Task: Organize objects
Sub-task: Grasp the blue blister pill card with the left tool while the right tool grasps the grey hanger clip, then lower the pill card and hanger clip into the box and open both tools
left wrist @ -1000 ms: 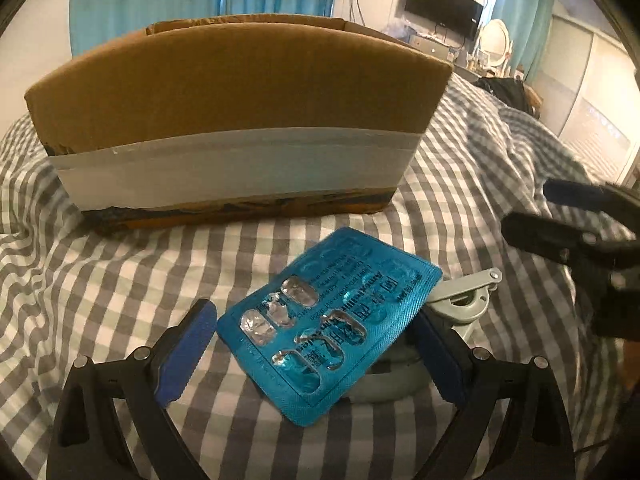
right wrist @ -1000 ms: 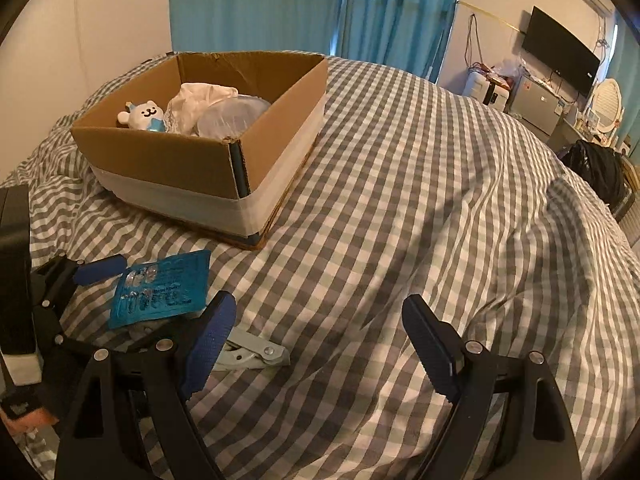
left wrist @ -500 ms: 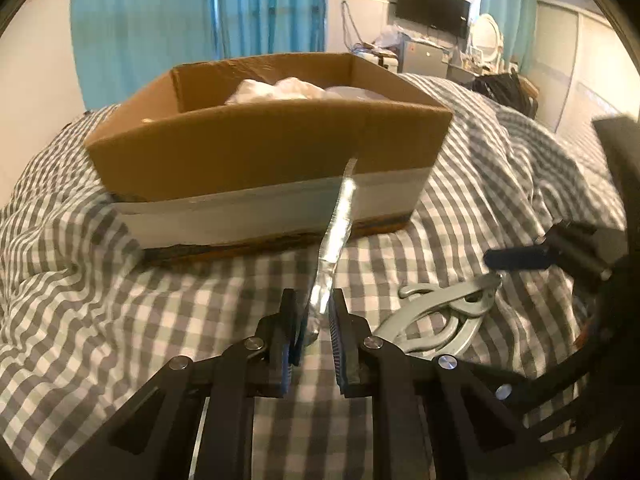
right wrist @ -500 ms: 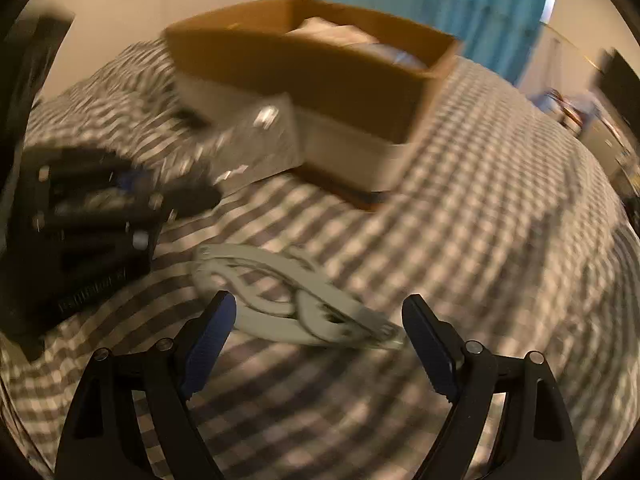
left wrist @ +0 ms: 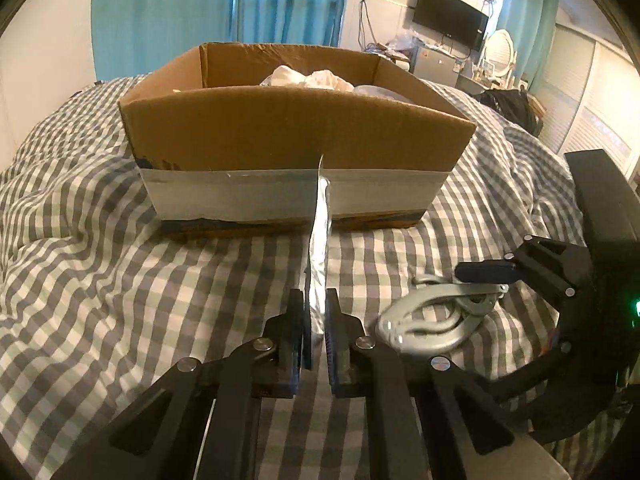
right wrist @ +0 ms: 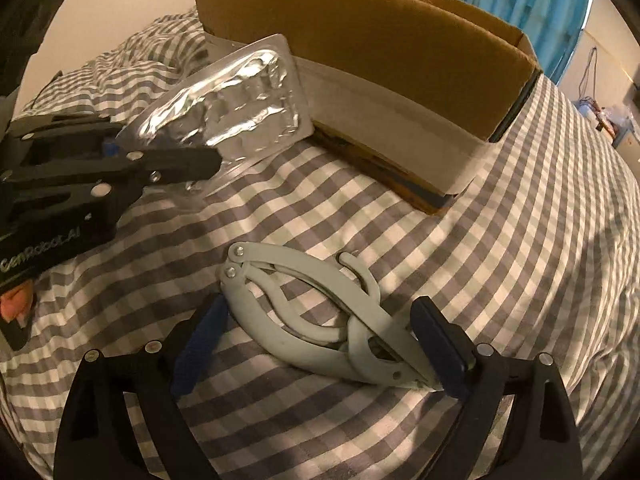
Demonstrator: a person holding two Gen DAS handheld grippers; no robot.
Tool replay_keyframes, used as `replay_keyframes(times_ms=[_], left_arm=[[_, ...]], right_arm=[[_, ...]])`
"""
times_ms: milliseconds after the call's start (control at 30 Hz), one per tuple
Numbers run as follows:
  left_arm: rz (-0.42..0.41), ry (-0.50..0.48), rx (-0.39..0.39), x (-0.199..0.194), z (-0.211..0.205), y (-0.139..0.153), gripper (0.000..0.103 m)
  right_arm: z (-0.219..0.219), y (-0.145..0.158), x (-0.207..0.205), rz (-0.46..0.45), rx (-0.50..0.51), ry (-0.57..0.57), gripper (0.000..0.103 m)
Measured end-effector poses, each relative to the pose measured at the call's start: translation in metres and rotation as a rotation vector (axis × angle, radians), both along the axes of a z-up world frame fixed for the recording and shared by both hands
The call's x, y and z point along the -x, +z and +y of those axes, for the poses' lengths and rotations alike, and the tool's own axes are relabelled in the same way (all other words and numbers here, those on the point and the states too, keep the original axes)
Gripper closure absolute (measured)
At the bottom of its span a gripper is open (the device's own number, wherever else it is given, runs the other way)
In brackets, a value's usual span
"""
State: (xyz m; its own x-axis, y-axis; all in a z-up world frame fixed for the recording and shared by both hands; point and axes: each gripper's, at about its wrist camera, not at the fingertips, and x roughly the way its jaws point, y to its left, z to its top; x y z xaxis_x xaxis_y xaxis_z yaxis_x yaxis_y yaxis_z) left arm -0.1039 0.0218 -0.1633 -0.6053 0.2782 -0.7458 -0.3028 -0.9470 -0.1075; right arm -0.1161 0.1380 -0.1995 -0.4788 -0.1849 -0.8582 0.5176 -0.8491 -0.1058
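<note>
My left gripper (left wrist: pixel 316 336) is shut on a pill blister pack (left wrist: pixel 319 248), held edge-on above the bed in front of the cardboard box (left wrist: pixel 296 140). In the right wrist view the blister pack (right wrist: pixel 236 108) shows its silver foil side, clamped by the left gripper (right wrist: pixel 120 152). My right gripper (right wrist: pixel 320 344) is open, with its fingers on either side of a grey folded clip hanger (right wrist: pixel 320 320) lying on the bedspread. The hanger (left wrist: pixel 436 320) also shows at the right in the left wrist view, with the right gripper (left wrist: pixel 484 272) at it.
The box (right wrist: pixel 400 64) holds white cloth (left wrist: pixel 308 78) and a clear lid. The grey checked bedspread (left wrist: pixel 120 280) lies rumpled all around. Blue curtains (left wrist: pixel 216 12), a TV (left wrist: pixel 450 20) and furniture stand far behind.
The left gripper shut on the blister pack, lifted it off the hanger and turned it edge-on. The right gripper swung left and came down around the hanger.
</note>
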Motion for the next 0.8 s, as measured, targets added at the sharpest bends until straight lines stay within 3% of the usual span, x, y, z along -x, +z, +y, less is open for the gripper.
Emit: replay_keyframes(times_ms=[133, 167, 267, 600, 800], left_arm=[[0.009, -0.001, -0.003, -0.011, -0.005, 0.006, 0.094], [0.011, 0.002, -0.005, -0.013, -0.007, 0.008, 0.094], [0.021, 0.012, -0.021, -0.021, -0.012, 0.015, 0.094], [0.064, 0.059, -0.054, -0.041, -0.021, 0.045, 0.094], [0.111, 0.076, -0.07, -0.055, -0.024, 0.071, 0.094]], right_arm=[[-0.006, 0.008, -0.014, 0.06, -0.033, 0.01, 0.039], [-0.007, 0.012, -0.016, 0.07, -0.024, 0.02, 0.073], [-0.005, 0.022, -0.025, 0.132, -0.063, -0.012, 0.085], [0.019, 0.093, -0.041, 0.254, 0.099, -0.125, 0.091], [0.019, 0.13, -0.054, 0.305, 0.155, -0.126, 0.093]])
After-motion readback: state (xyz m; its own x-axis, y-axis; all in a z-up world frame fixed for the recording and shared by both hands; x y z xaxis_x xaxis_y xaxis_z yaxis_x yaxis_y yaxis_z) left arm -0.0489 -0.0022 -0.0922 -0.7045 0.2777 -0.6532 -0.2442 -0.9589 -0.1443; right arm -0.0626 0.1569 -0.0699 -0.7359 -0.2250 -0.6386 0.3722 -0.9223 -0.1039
